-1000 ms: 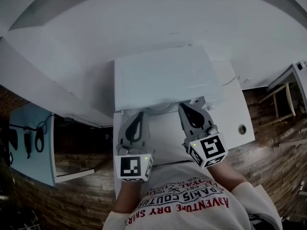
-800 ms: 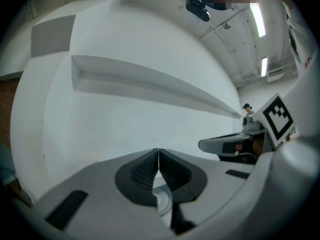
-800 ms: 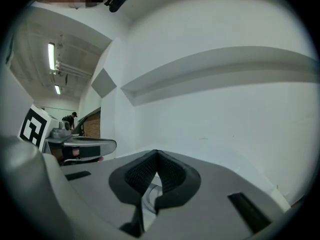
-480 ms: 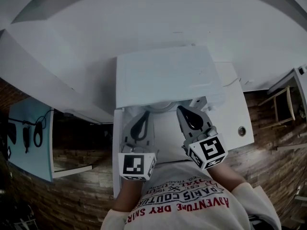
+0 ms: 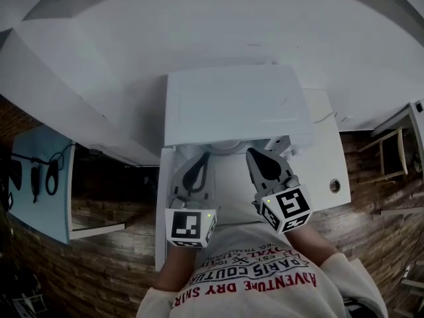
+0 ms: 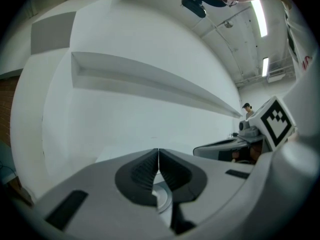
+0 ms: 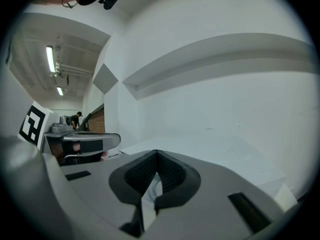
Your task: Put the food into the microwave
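Observation:
A white microwave [image 5: 235, 105] stands on a white table [image 5: 328, 154], seen from above, with its front toward me. My left gripper [image 5: 199, 161] and right gripper [image 5: 256, 155] are side by side just in front of it, pointing level at its front. Both are shut with the pads meeting, the left [image 6: 158, 156] and the right [image 7: 156, 156] alike, and nothing shows between the tips. A pale round rim [image 5: 222, 146] peeks out between the grippers at the microwave's front edge; I cannot tell what it is. The same kind of grey round edge [image 6: 161, 200] shows below the left pads. No food is clearly visible.
A white wall with a long ledge [image 6: 150, 79] rises behind the microwave. The table has a round hole [image 5: 336, 186] near its right edge. A blue board [image 5: 41, 191] with dark hanging items is at the left, a wooden chair [image 5: 391, 138] at the right.
Both grippers have kept nearly still in front of the microwave. Only the head view has shifted a little.

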